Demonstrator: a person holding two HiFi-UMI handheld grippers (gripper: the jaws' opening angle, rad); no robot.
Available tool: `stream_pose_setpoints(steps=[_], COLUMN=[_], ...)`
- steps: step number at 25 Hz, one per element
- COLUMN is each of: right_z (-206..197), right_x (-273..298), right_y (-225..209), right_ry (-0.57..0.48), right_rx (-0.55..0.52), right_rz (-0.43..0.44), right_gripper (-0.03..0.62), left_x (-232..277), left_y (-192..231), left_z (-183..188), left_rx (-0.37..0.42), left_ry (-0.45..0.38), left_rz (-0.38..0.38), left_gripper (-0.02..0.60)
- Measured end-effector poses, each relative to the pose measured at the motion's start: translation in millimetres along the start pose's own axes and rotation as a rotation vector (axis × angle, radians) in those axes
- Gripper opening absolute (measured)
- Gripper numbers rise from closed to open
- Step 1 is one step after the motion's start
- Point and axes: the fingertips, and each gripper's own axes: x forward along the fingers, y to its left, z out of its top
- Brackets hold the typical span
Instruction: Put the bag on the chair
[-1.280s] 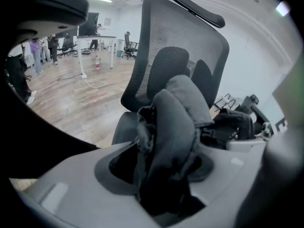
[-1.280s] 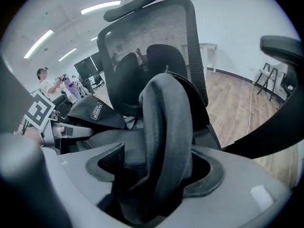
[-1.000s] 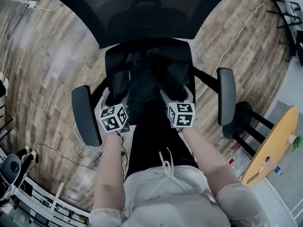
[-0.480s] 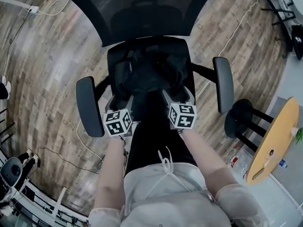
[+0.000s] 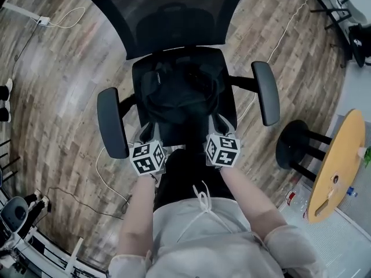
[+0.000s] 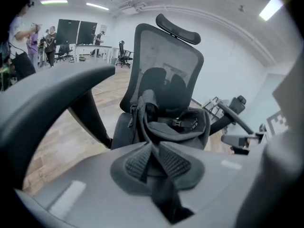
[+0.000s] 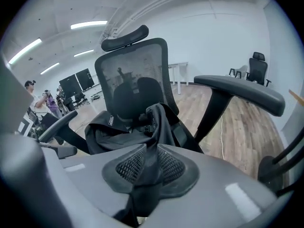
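A black bag [image 5: 179, 91] lies slumped on the seat of the black office chair [image 5: 227, 117], against the mesh backrest. Both grippers are at the seat's front edge, just short of the bag. My left gripper [image 5: 147, 136] has its jaws closing, and a black strap of the bag [image 6: 144, 109] runs down between its ribbed pads [image 6: 137, 163]. The jaws of my right gripper [image 5: 222, 122] are closing too, and another black strap [image 7: 156, 120] runs from the bag [image 7: 118, 132] in between its pads [image 7: 167, 164].
The chair's armrests [image 5: 112, 122] [image 5: 265, 92] flank both grippers. White cables [image 5: 110, 175] trail over the wooden floor. A black stool [image 5: 293, 146] and a round wooden table [image 5: 339, 167] stand at the right. People [image 6: 28, 37] and desks are far off in the room.
Both grippers have drawn back from over the bag to the seat's front edge. The chair with the bag sits farther from me in the head view.
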Motion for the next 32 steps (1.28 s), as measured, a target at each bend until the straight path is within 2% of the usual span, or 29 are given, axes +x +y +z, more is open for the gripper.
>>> stream_pose_setpoints(steps=[2, 4, 11, 18, 26, 32], right_z=[1, 4, 35, 85, 132, 177], right_x=[-12, -23, -72, -138, -205, -245], right_y=[3, 7, 38, 73, 85, 104], right_ry=[-0.012, -0.026, -0.113, -0.218, -0.315, -0.406], right_rx=[0.002, 0.006, -0.058, -0.134, -0.165, -0.182], right_rz=[-0.001, 0.009, 0.091, 0.202, 0.233, 0.279], right_gripper=[0.033, -0.002, -0.002, -0.002, -0.003, -0.003], left_x=[-12, -21, -69, -140, -222, -272], left_y=[-7, -14, -49, -89, -124, -144], left_z=[4, 11, 52, 97, 153, 196], left_rx=[0.014, 0.028, 0.107, 0.175, 0.234, 0.275], left_ry=[-0.018, -0.042, -0.158, -0.289, -0.471, -0.567], left_rz=[-0.009, -0.024, -0.085, -0.167, -0.242, -0.278], left_gripper=[0.012, 0.006, 0.006, 0.006, 0.006, 0.006])
